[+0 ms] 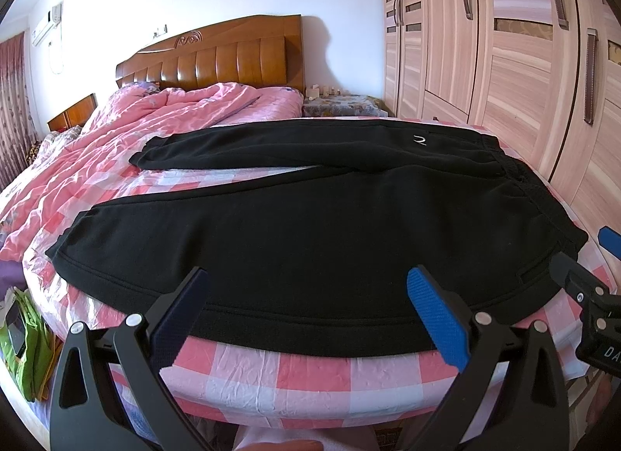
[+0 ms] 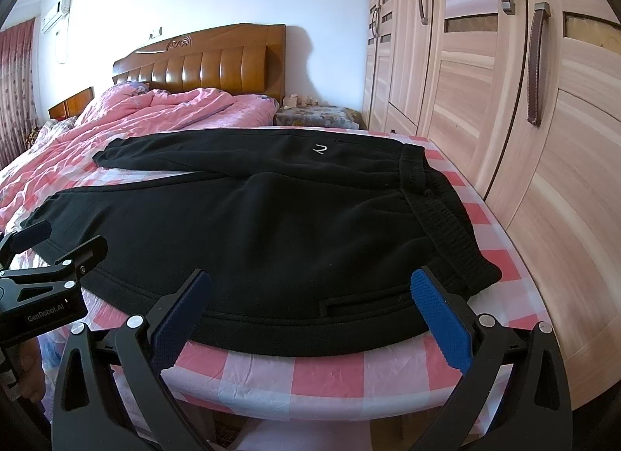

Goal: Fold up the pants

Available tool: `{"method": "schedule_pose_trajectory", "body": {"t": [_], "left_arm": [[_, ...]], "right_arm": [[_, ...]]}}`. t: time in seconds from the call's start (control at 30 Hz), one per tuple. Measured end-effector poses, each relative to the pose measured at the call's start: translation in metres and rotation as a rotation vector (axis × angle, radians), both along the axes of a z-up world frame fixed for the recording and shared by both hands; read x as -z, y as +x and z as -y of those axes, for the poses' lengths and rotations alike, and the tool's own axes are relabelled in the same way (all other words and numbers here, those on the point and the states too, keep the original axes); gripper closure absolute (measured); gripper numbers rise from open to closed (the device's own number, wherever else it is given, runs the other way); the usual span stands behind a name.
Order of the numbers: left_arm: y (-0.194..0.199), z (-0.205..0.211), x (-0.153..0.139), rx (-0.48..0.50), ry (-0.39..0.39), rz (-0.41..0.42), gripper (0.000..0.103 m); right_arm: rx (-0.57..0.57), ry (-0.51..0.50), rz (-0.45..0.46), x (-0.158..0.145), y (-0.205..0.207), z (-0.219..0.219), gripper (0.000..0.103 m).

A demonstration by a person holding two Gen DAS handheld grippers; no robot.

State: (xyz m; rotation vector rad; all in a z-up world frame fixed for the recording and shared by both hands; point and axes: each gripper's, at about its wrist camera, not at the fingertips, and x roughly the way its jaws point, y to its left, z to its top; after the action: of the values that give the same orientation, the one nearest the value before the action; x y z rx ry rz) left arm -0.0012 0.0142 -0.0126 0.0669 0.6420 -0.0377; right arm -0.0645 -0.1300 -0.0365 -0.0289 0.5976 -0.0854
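We see black pants spread flat on checked bed, waistband toward wardrobe; left gripper fingers spread at near leg hem, holding nothing; right gripper fingers spread likewise, near waistband edge.

This is a home bedroom: a bed with a pink checked sheet, a rumpled pink quilt, a carved wooden headboard, a wooden wardrobe beside it and a wall air conditioner.
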Motion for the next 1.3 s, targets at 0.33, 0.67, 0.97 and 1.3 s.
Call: {"method": "schedule_pose_trajectory", "body": {"t": [0.33, 0.67, 0.97, 1.3], "left_arm": [[0.000, -0.002, 0.002, 0.001, 0.000, -0.005, 0.001], [0.001, -0.002, 0.005, -0.005, -0.003, -0.021, 0.001], [0.007, 0.001, -0.003, 0.061, 0.047, -0.003, 0.001], [0.112, -0.015, -0.028, 0.217, 0.169, -0.163, 0.001]], "right_arm": [[0.000, 0.003, -0.003, 0.002, -0.001, -0.001, 0.004], [0.001, 0.010, -0.012, 0.012, -0.006, -0.002, 0.004], [-0.036, 0.021, -0.011, 0.005, 0.002, 0.013, 0.004], [-0.078, 0.027, -0.086, -0.026, 0.116, 0.097, 0.004]]}}
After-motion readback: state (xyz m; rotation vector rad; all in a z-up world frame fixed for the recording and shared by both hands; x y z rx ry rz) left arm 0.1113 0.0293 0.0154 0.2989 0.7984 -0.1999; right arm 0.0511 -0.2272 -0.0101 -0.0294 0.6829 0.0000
